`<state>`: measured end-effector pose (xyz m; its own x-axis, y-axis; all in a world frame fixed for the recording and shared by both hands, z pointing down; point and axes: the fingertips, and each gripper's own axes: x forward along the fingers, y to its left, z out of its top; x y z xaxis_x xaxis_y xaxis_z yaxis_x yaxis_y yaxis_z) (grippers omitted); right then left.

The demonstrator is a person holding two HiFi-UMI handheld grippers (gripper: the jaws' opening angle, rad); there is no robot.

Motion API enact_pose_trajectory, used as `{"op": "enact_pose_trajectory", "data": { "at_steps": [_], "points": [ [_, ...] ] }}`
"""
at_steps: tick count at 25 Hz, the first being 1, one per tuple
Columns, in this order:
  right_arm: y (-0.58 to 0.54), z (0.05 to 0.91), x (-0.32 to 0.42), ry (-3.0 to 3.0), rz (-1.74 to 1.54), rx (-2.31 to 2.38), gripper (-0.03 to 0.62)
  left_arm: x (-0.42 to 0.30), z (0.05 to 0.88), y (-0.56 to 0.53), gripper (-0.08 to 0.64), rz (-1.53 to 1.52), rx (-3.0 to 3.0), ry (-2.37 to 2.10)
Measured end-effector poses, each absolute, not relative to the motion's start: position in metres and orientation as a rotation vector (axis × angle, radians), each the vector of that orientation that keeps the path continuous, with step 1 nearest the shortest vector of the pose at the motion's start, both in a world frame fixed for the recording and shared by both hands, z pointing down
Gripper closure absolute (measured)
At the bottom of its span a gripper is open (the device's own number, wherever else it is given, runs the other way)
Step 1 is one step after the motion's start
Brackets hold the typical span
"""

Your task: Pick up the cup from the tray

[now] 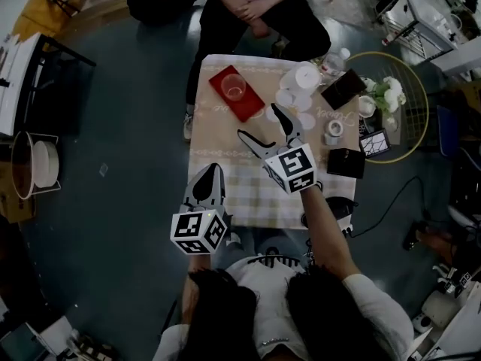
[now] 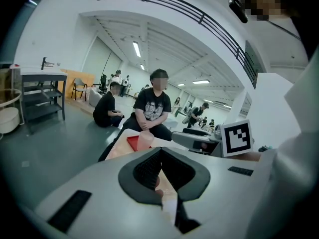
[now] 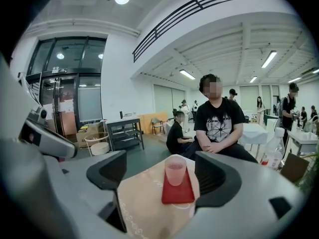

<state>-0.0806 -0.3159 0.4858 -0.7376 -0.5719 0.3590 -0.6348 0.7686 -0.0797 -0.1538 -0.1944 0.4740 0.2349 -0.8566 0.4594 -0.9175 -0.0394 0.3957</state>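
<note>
Dim and underexposed around the table (image 1: 240, 190); brighter under ceiling strip lights (image 2: 136, 49) beyond it; fisheye-bent, dark-vignetted at edges.

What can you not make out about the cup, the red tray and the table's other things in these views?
- Cup contents: side-on in the right gripper view, too small in the head view.
- Red tray: left gripper view, mostly hidden behind the left gripper and its body.
- White items beside the tray: head view, too small and dim to name.

Tray (image 1: 246, 105) red. Cup (image 1: 234, 87) translucent pale pink. Tablecloth (image 1: 229, 190) beige, faint checked pattern. Flowers (image 1: 388, 90) white. Floor (image 1: 128, 126) dark grey-green.
</note>
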Motion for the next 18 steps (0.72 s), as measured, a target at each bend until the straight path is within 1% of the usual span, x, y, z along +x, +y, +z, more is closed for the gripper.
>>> {"op": "enact_pose_trajectory", "data": {
  "at_steps": [7,18],
  "points": [
    [-0.363,0.521,-0.099,-2.644,0.274,0.897,0.158,-0.159,0.49,-0.215,0.552,0.145,1.856,-1.644],
    [-0.399,0.581,-0.131,-2.605,0.294,0.798,0.158,-0.167,0.514,-0.225,0.552,0.167,1.788,-1.672]
  ]
}}
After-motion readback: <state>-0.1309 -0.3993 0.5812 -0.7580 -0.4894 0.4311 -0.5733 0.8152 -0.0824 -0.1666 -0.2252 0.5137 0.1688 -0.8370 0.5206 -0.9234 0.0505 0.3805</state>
